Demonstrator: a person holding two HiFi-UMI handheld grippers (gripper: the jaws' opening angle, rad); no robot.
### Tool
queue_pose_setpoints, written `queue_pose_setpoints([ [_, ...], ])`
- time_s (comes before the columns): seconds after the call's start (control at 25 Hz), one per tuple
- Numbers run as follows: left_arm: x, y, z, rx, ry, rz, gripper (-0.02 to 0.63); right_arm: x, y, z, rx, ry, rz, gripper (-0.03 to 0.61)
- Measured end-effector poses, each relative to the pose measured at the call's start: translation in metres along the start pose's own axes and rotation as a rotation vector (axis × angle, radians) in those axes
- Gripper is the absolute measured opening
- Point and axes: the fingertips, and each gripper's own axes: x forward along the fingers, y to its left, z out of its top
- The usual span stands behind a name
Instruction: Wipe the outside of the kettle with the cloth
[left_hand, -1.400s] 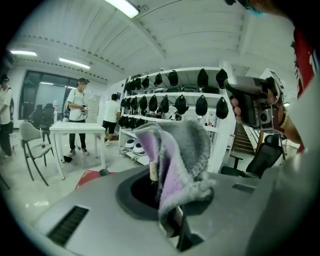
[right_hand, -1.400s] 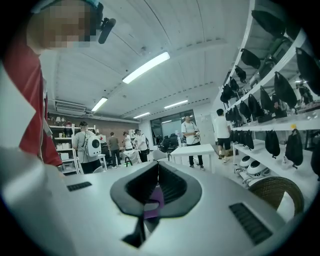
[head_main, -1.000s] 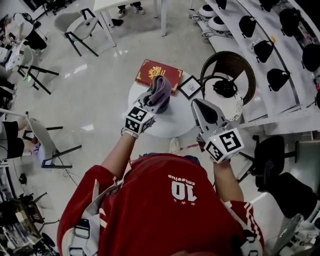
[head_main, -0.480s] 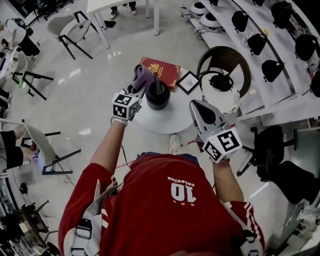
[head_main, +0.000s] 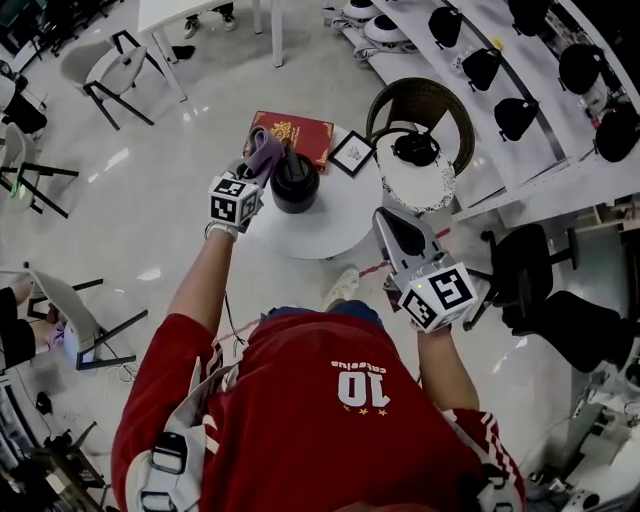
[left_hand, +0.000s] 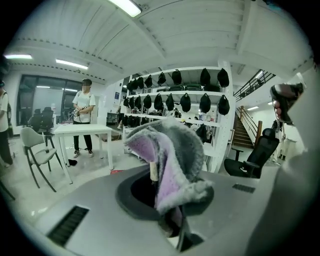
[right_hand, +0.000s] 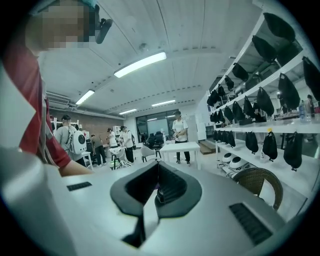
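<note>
On the round white table stands the black kettle. My left gripper is just left of the kettle and shut on the purple-grey cloth. The cloth rises above the kettle's upper left side; I cannot tell if it touches. In the left gripper view the cloth bunches up out of the jaws and hides the fingertips. My right gripper hangs over the table's right edge, apart from the kettle, shut and empty. In the right gripper view my right gripper points out into the room with nothing between its jaws.
A red book and a small framed picture lie at the table's far side. A wicker chair with a white cushion stands behind to the right. Shelves with black helmets run along the right; a black office chair is nearby.
The cloth lay over the kettle a second ago. My left gripper has carried it off to the kettle's upper left, so the kettle shows. The right gripper has stayed where it was.
</note>
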Motion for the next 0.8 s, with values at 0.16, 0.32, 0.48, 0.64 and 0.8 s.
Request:
queue_pose_setpoints([
  [0.16,-0.001,-0.007,-0.004,-0.03,-0.004,-0.014,0.046,0.002,-0.002,0.002,-0.013,0.006,0.021,0.017],
  [0.32,-0.006,-0.016,-0.011,-0.058,-0.002,0.005,0.046,0.013,-0.008,0.007,-0.026,-0.003,0.072,0.017],
  [0.48,-0.011,-0.028,-0.015,-0.112,-0.023,0.043,0.048,0.023,-0.015,0.017,-0.057,-0.003,0.133,0.017],
  [0.64,-0.018,-0.035,-0.024,-0.159,-0.033,0.101,0.047,0.034,-0.022,0.02,-0.053,-0.008,0.189,0.017],
  [0.8,-0.025,-0.045,-0.03,-0.173,-0.034,0.143,0.046,0.04,-0.029,0.023,-0.052,-0.007,0.236,0.017],
])
